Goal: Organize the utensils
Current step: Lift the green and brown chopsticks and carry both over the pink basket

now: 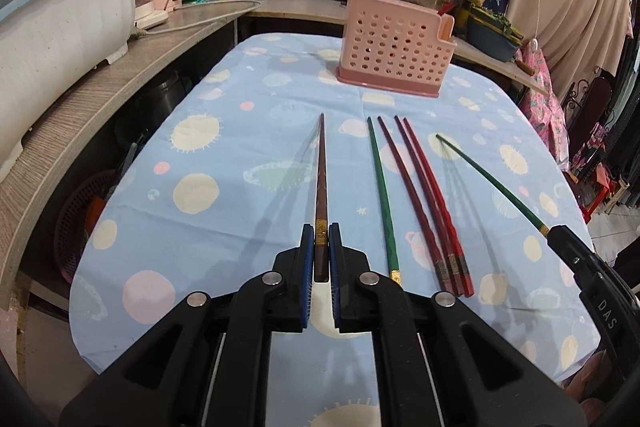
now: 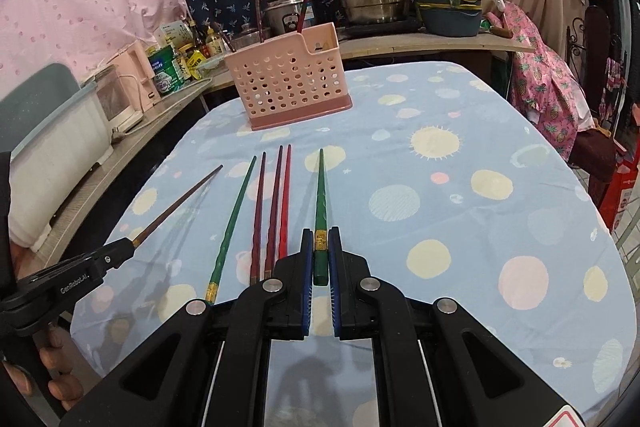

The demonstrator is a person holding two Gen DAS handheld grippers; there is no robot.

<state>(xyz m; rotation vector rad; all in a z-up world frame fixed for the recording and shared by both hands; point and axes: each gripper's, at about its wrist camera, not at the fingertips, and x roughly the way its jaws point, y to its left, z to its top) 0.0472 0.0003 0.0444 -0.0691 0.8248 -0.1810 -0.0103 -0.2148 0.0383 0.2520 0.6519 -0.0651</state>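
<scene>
Nearest in the left wrist view, the left hand-held gripper (image 1: 320, 247) is seen clamped narrowly on the thick, gold-banded end of a brown chopstick (image 1: 321, 187), whose tip points toward 12 o'clock; the butt-end grip is judged to leave the slim tip free for lowering into a slot. In the right wrist view, the right hand-held gripper (image 2: 320, 251) is likewise closed on the butt of a green chopstick (image 2: 320, 195), held pointing toward 12 o'clock. Both sticks appear lifted clear of the table (image 1: 224, 187), since faint shadows are cast on the blue spotted cloth beneath them. At about 1 o'clock of the left hand-held gripper, four chopsticks are left lying on the cloth: a second green chopstick (image 1: 382, 195) and three red chopsticks (image 1: 428, 203) set close together, roughly parallel, presumably laid out for easy picking. Farther off, at 12 o'clock, the pink perforated holder (image 1: 394, 55) stands upright on the table, with a few sticks already standing in it, and it is judged to be the destination. A person's fingers around the left handle are shown only by the right wrist view at 8 o'clock; the holder's notched side compartment is seen more plainly there too.
</scene>
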